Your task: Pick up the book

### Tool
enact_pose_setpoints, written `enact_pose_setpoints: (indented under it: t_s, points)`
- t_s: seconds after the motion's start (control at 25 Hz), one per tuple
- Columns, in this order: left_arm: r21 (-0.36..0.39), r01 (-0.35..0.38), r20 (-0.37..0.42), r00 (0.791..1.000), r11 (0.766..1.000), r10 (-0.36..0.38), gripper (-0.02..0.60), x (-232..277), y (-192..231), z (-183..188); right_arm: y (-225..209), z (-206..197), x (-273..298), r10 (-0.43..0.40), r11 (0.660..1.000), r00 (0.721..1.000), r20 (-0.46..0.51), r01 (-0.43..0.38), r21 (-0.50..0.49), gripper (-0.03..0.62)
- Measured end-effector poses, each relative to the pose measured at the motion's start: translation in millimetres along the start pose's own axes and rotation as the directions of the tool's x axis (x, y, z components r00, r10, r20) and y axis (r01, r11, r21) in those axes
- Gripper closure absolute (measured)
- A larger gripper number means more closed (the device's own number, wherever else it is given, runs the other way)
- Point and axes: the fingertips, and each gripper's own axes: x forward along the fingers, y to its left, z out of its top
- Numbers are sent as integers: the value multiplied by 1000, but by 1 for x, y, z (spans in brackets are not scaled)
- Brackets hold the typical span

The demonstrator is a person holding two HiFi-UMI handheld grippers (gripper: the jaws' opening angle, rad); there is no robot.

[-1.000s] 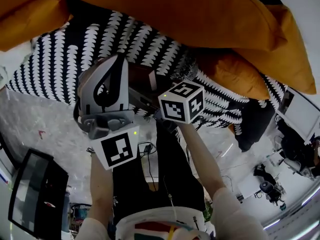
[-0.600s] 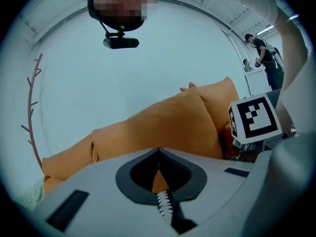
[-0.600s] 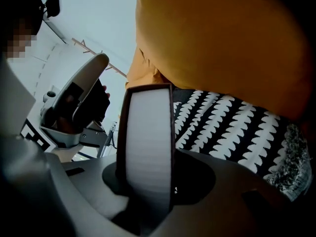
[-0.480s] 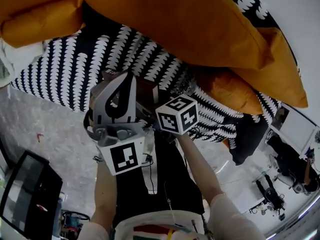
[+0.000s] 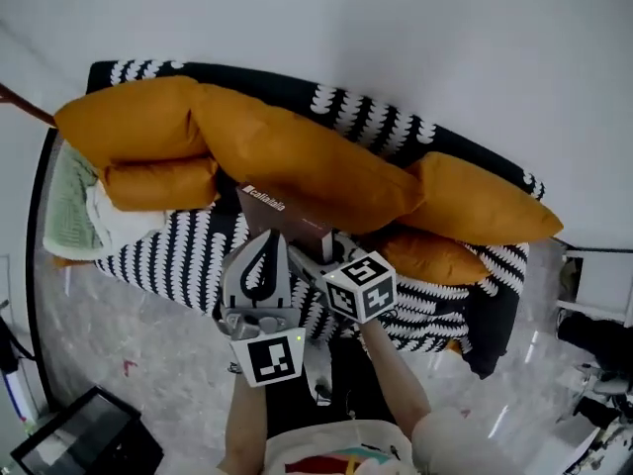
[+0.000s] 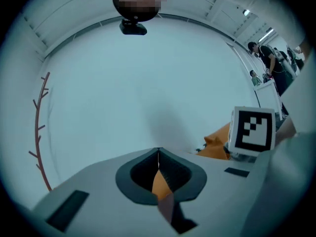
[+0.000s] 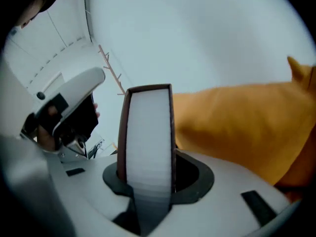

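Currently the book (image 5: 282, 216) is hanging clear above the seat of the sofa (image 5: 168, 255), just in front of its long orange cushions (image 5: 297, 161), with its brown cover facing up and a line of white print near its far corner. The right gripper (image 7: 148, 168) is clamping it: in the right gripper view the white page block is standing upright between the two jaws, brown cover edges on both sides against the pads, and those jaws have just been closing on it. The left gripper (image 6: 158, 154) is hovering beside the book, over the sofa's front edge, its jaws drawn together so that the tips are meeting in a thin line; a sliver of orange and brown is showing in the hollow behind the tips, and what it is cannot be made out. The right gripper's marker cube (image 5: 361, 285) is sitting over the sofa's black-and-white patterned seat. A pale green and white cloth (image 5: 74, 201) is lying at the sofa's left end. A plain pale wall (image 5: 396, 38) is rising behind the sofa, and a grey speckled floor (image 5: 119, 334) is spreading in front of it.
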Motion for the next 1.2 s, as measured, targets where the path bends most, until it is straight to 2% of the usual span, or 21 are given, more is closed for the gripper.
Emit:
enact_pose_setpoints:
  t_s: [0.12, 0.2, 0.28, 0.36, 0.44, 0.48, 0.56, 0.68, 0.84, 0.92, 1.2]
  points:
    - [5, -19, 109, 994, 1000, 18, 574, -1, 22, 85, 14, 88, -69, -56, 998, 983, 174, 59, -10, 439]
    - [17, -27, 212, 977, 999, 23, 574, -6, 32, 152, 33, 139, -127, -90, 995, 950, 298, 96, -6, 439]
    - [39, -24, 313, 950, 999, 10, 574, -15, 34, 218, 52, 182, -188, -121, 991, 895, 430, 137, -7, 439]
    - [70, -6, 396, 918, 997, -23, 574, -24, 22, 275, 70, 215, -252, -141, 984, 819, 556, 180, -16, 439]
    - [127, 12, 464, 883, 992, -70, 574, -34, 2, 316, 85, 235, -310, -153, 973, 743, 652, 230, -33, 439]
    - [166, 18, 487, 868, 986, -97, 574, -37, -7, 328, 93, 241, -330, -157, 965, 715, 681, 256, -47, 439]
    - [233, 25, 503, 852, 972, -143, 574, -34, -15, 341, 105, 248, -351, -159, 948, 680, 716, 307, -81, 439]
    - [251, 43, 539, 824, 967, -177, 574, -33, -18, 360, 113, 247, -371, -175, 917, 632, 755, 385, -109, 439]
    - [294, 61, 572, 788, 954, -227, 574, -60, -44, 373, 118, 212, -398, -216, 897, 579, 786, 436, -74, 439]
    - [308, 67, 576, 781, 949, -242, 574, -68, -49, 372, 122, 200, -401, -223, 898, 570, 791, 436, -61, 439]
    - [327, 53, 579, 778, 944, -244, 574, -74, -46, 376, 126, 197, -402, -228, 896, 576, 785, 440, -63, 439]
